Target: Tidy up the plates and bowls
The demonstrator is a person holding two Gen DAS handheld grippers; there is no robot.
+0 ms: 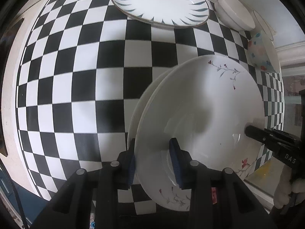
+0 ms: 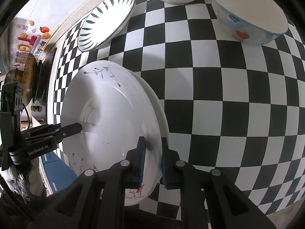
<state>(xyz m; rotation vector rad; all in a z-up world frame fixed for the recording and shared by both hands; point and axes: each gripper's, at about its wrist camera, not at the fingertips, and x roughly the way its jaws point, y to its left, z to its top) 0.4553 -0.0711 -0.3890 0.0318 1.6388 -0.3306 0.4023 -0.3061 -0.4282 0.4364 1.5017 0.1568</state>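
Bright, even light; heavy fisheye bending of the checkered cloth (image 1: pixel 76 76) toward dark rims. Soft grey shadows fall on the plate (image 1: pixel 200 114) ahead of the jaws; glare streaks there. Focus mostly sharp.

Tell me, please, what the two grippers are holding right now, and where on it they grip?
Both hold the floral plate by its rim, on opposite sides: the left gripper on one edge, the right gripper on the other. A second plate shows beneath.
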